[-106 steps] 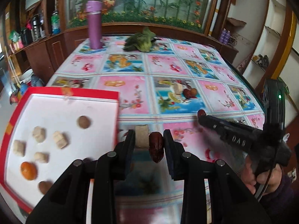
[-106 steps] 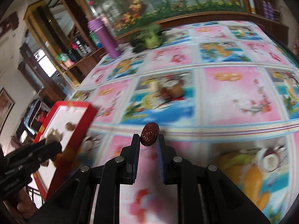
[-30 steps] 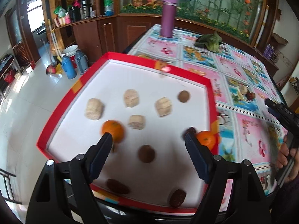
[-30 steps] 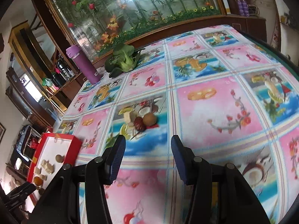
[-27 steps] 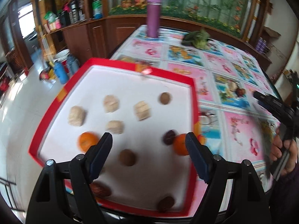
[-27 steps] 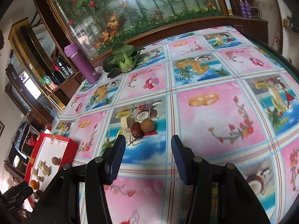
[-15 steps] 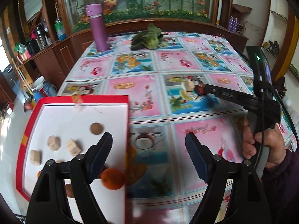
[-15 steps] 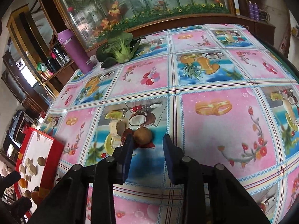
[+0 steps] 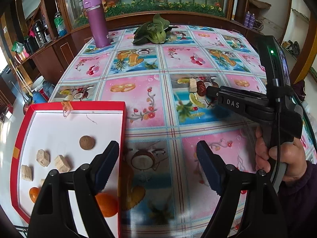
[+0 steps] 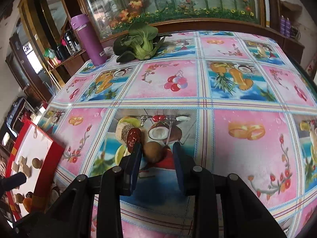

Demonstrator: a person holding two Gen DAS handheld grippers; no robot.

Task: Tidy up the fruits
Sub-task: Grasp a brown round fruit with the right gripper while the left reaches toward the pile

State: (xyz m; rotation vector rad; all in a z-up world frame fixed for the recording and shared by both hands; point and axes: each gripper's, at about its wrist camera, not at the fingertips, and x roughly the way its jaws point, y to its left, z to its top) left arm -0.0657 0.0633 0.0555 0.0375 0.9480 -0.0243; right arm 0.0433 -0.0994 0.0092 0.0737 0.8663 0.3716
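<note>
A red tray [image 9: 79,105] with a white floor lies at the left and holds a brown round fruit [image 9: 87,142], beige chunks [image 9: 62,163] and two oranges [image 9: 106,204]. My left gripper [image 9: 158,154] hangs open and empty over the tablecloth by the tray's right rim. Further out on the table lie a red date [image 10: 133,136], a beige chunk [image 10: 123,130] and a brown round fruit [image 10: 152,151]. My right gripper [image 10: 156,150] is open, its fingers on either side of that brown fruit, the date at its left fingertip. The right gripper [image 9: 209,91] also shows in the left wrist view.
A purple bottle [image 9: 97,21] and a green leafy vegetable [image 9: 152,32] stand at the far end of the table. A hand [image 9: 277,154] holds the right gripper's handle. Wooden cabinets run along the left. The table edge curves at the right.
My left gripper has swung from above the tray to the tablecloth at its right rim. My right gripper has advanced to the small pile and narrowed its jaws around the brown fruit.
</note>
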